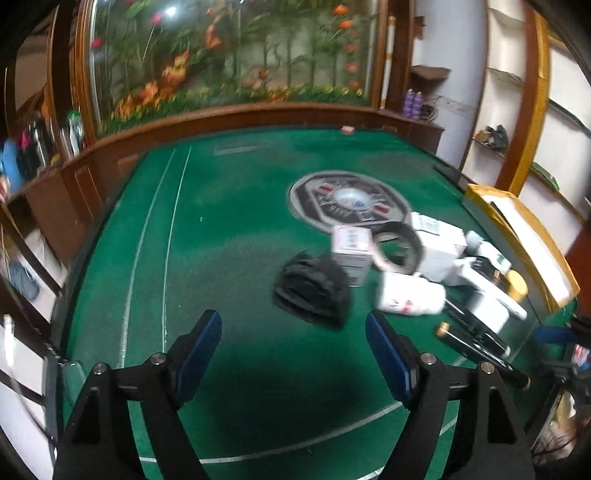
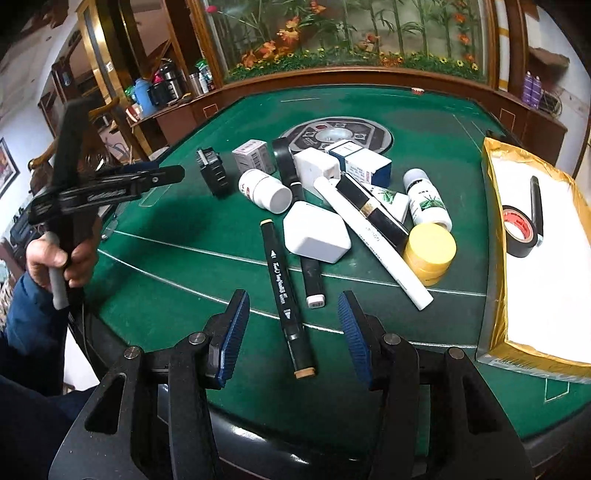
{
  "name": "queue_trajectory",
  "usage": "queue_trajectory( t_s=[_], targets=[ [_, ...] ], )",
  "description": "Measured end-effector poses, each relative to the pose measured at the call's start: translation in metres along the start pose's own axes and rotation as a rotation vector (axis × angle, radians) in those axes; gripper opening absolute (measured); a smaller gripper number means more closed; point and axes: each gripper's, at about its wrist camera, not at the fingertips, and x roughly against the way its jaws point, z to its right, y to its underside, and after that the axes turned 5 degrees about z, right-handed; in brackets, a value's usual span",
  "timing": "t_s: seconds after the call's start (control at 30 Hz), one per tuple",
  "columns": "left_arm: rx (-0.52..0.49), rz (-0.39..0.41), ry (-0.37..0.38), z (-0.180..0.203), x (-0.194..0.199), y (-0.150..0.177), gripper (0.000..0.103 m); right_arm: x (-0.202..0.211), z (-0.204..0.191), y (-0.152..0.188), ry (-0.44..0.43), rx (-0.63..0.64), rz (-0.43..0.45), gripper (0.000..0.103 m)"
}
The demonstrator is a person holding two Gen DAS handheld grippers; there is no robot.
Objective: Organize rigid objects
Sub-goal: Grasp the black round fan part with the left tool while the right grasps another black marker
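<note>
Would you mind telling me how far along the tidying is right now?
Early. Done: a roll of black tape already lies in the yellow-edged tray. In hand: nothing; the left gripper and right gripper are both open. Left: the black marker, yellow jar and the boxes and bottles on the green table.

You are facing a green felt counter (image 2: 177, 295) marked with thin white lines, and a round grey medallion (image 2: 340, 134) sits at its centre. Beyond the medallion, past the wooden rim, a glass panel filled with bamboo stems and orange flowers (image 2: 354, 33) spans the back wall. Left of the medallion, off the counter, a blue flask (image 2: 142, 96) and dark thermoses (image 2: 168, 83) crowd a wooden side shelf. Right of it, two purple bottles (image 2: 532, 88) stand in a corner niche.
</note>
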Motion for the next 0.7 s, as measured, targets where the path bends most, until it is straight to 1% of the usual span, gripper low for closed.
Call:
queue_trajectory(
  t_s=[0.07,0.1,0.17,0.27,0.33,0.43,0.47,0.5,0.53,0.57,0.7],
  targets=[
    [0.0,-0.018,0.009,-0.001,-0.011,-0.005,0.081,0.002,0.0,0.001,0.003,0.005,0.004,0.051],
    [-0.012,-0.026,0.013,0.001,-0.014,-0.007,0.081,0.004,-0.001,0.002,0.004,0.007,0.005,0.051],
    [-0.048,-0.034,0.045,0.005,-0.021,-0.009,0.081,0.004,-0.004,0.002,-0.001,0.01,0.005,0.051],
    [-0.068,-0.077,0.01,0.007,-0.039,-0.012,0.081,0.002,-0.003,0.002,-0.021,0.001,0.0,0.051],
    [-0.069,-0.098,0.026,0.005,-0.049,-0.013,0.081,0.0,-0.005,0.002,-0.04,0.0,-0.005,0.051],
    [-0.05,-0.123,0.073,0.0,-0.06,-0.011,0.081,-0.003,-0.01,0.002,-0.075,0.014,-0.014,0.05],
    [-0.045,-0.137,0.07,-0.001,-0.064,-0.009,0.08,-0.004,-0.012,0.002,-0.079,0.018,-0.015,0.046],
    [-0.051,-0.156,0.055,0.0,-0.066,-0.006,0.069,-0.006,-0.015,0.002,-0.091,0.027,-0.022,0.04],
    [-0.071,-0.153,0.029,0.003,-0.066,-0.004,0.064,-0.008,-0.016,0.002,-0.098,0.033,-0.031,0.032],
    [-0.096,-0.144,0.006,0.006,-0.062,-0.001,0.064,-0.01,-0.018,0.002,-0.1,0.036,-0.041,0.032],
    [-0.081,-0.159,0.037,0.013,-0.047,0.011,0.064,-0.018,-0.024,0.002,-0.104,0.055,-0.063,0.03]
  ],
)
